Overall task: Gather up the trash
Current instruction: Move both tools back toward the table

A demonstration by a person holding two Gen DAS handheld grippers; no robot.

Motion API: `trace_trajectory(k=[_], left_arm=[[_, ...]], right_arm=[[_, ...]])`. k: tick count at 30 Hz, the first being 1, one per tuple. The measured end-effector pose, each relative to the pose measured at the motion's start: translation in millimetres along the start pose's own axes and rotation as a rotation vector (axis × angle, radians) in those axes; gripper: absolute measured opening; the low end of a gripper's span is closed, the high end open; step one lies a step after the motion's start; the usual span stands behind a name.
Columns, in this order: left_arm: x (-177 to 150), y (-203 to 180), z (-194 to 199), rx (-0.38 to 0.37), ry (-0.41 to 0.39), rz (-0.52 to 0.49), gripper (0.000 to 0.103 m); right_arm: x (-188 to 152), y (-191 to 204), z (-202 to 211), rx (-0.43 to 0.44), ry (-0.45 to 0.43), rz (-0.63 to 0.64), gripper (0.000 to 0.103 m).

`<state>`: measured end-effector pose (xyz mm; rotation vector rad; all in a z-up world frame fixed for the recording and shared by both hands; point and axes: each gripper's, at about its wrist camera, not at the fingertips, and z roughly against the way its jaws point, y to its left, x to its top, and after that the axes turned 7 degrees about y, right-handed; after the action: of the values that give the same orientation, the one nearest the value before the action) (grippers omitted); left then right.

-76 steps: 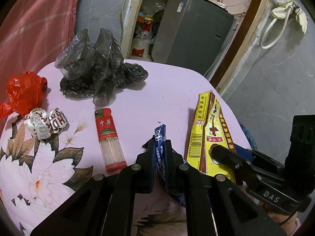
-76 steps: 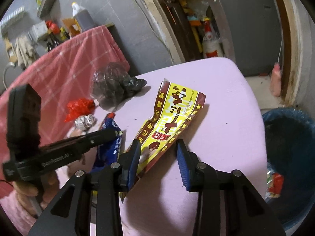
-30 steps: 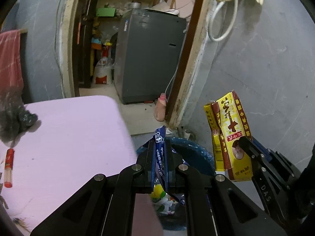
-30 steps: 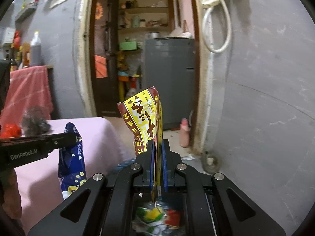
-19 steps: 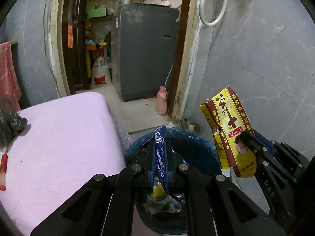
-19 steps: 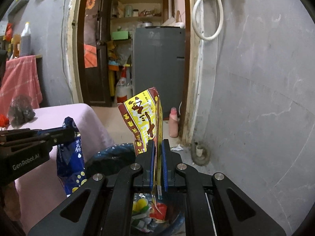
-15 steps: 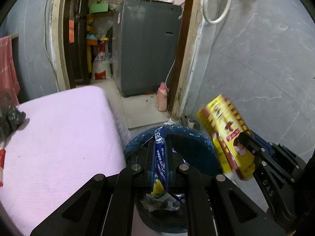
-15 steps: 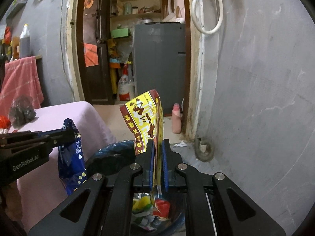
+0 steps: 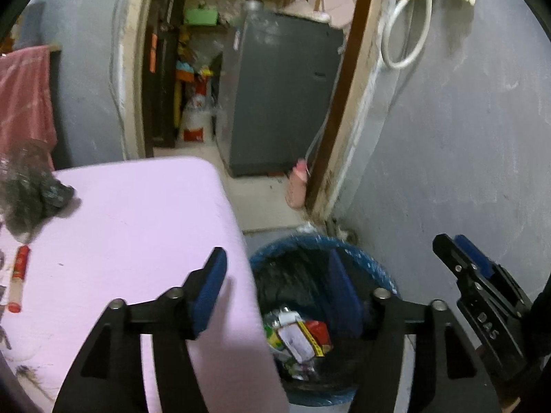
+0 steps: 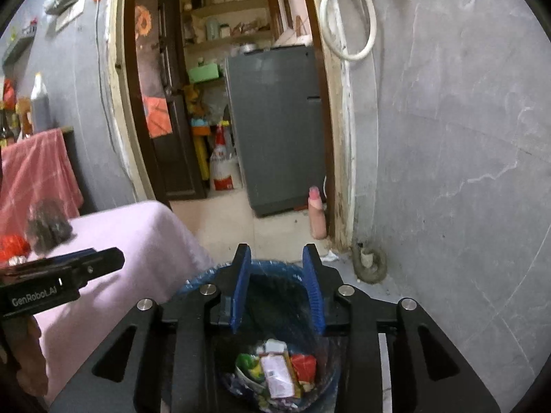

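Both grippers hang over a blue-lined trash bin [image 9: 365, 258] [image 10: 193, 282] on the floor beside the pink table [image 9: 137, 223]. My left gripper [image 9: 275, 278] has its jaws opening, with nothing between the blue pads. The jaws of my right gripper [image 10: 277, 282] are opening too and hold nothing; it also shows at the right of the left wrist view as the right gripper [image 9: 447, 247]. Mixed wrappers [image 10: 275, 368] [image 9: 296, 337] lie in the bin. The left gripper [image 10: 113, 258] shows side-on at the left of the right wrist view.
On the table lie a crumpled black plastic bag [image 9: 31, 186] [image 10: 48, 227], a red lighter [image 9: 19, 275] and a red bag [image 10: 12, 244]. A grey wall [image 10: 447, 172] stands close on the right. A pink bottle [image 10: 316, 216] stands by the door frame.
Both grippers have opened. The blue packet has left the left jaws and the yellow packet has left the right jaws. The left view has swung slightly toward the table.
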<state>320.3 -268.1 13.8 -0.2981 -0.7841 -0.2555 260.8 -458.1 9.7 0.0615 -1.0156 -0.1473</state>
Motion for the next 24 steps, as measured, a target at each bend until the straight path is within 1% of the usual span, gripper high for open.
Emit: trace_trajectory(k=[1, 2, 3, 4, 5, 7, 8, 9, 11, 13, 14, 15, 20, 24], left_arm=[[1, 1, 4, 0.007, -0.015, 0.001, 0.062], [2, 4, 11, 0.019, -0.038, 0.002, 0.064], [2, 6, 17, 0.030, -0.054, 0.002, 0.070], [3, 9, 23, 0.046, -0.072, 0.003, 0.078], [4, 12, 29, 0.061, -0.091, 0.006, 0.082], [4, 18, 41, 0.078, -0.131, 0.012, 0.092], [4, 23, 49, 0.097, -0.161, 0.014, 0.095], [4, 25, 54, 0.108, -0.175, 0.014, 0.098], [4, 32, 67, 0.136, -0.214, 0.017, 0.099], [3, 38, 75, 0.147, -0.231, 0.020, 0.100], [1, 42, 80, 0.157, -0.241, 0.025, 0.100], [0, 46, 85, 0.168, -0.251, 0.029, 0.101], [-10, 69, 106, 0.214, -0.294, 0.058, 0.101], [-19, 89, 121, 0.248, -0.307, 0.082, 0.101]], right_arm=[[2, 1, 5, 0.004, -0.022, -0.003, 0.053], [4, 3, 11, 0.010, -0.051, -0.005, 0.055], [5, 6, 15, 0.009, -0.064, -0.003, 0.057], [7, 8, 17, 0.009, -0.076, 0.000, 0.059], [8, 10, 21, 0.011, -0.094, 0.003, 0.062], [9, 17, 32, 0.011, -0.142, 0.007, 0.078], [10, 20, 34, 0.011, -0.154, 0.010, 0.080], [11, 24, 39, 0.014, -0.173, 0.016, 0.083], [12, 29, 43, 0.016, -0.194, 0.018, 0.088], [14, 36, 47, 0.032, -0.215, 0.017, 0.098], [14, 38, 48, 0.039, -0.222, 0.018, 0.101], [14, 42, 51, 0.044, -0.233, 0.020, 0.103], [13, 58, 58, 0.075, -0.253, 0.038, 0.103], [11, 75, 61, 0.110, -0.262, 0.055, 0.103]])
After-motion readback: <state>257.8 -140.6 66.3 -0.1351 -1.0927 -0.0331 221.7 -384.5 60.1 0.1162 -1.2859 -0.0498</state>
